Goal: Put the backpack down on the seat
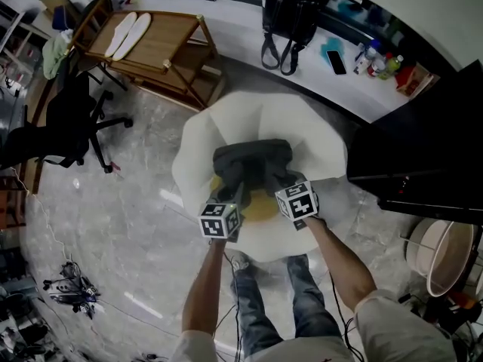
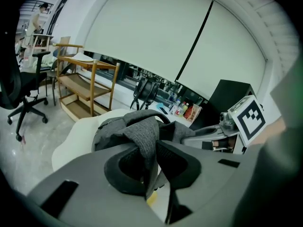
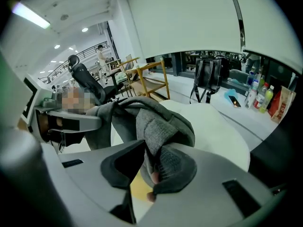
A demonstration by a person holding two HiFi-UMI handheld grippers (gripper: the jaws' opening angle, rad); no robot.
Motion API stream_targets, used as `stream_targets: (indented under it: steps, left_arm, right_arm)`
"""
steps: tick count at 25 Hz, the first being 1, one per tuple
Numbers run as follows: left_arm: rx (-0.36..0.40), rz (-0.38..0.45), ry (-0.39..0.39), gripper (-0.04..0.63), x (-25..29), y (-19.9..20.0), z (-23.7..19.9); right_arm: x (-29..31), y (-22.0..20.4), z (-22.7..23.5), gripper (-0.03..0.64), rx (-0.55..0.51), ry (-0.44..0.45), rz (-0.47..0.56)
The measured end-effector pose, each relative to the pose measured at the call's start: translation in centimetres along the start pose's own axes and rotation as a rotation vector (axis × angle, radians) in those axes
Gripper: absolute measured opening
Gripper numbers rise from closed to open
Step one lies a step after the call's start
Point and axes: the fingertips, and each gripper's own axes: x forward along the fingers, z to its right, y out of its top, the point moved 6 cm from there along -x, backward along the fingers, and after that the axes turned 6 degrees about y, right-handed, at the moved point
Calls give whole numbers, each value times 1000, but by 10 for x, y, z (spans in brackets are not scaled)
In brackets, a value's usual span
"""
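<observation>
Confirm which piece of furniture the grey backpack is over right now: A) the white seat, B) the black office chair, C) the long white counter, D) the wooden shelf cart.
A: in the head view the grey backpack shows inside the outline of the white seat.

1. I find no word, number or brand name that I can read in any of my three views.
2. Left marker cube [image 1: 219, 221] and right marker cube [image 1: 296, 200]: each face carries a black-and-white square code pattern. These are blocks only, with no letters or digits.
3. Bottles [image 1: 381, 62] on the white counter [image 1: 241, 21]: coloured labels show, but the print is too small for me to read.
4. Red packet [image 1: 413, 80] beside the bottles: there is some printing on its front, blurred and not legible.
</observation>
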Motion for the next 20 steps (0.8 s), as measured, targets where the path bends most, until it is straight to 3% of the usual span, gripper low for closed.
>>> stream_targets:
  steps: [5,14,20]
  left_arm:
    - [10,-27,28,91,-4,-18,-5]
    - [-33,-33,94,133,-21,-40,-16]
    - [-26,-44,84,133,-32,-45,-1]
  right_arm:
    - [-2,-4,1,98,-1,-26,10]
    - [-16,-24,7,193,66,-36,29]
    - [-30,-37,-2,196,112,-39,22]
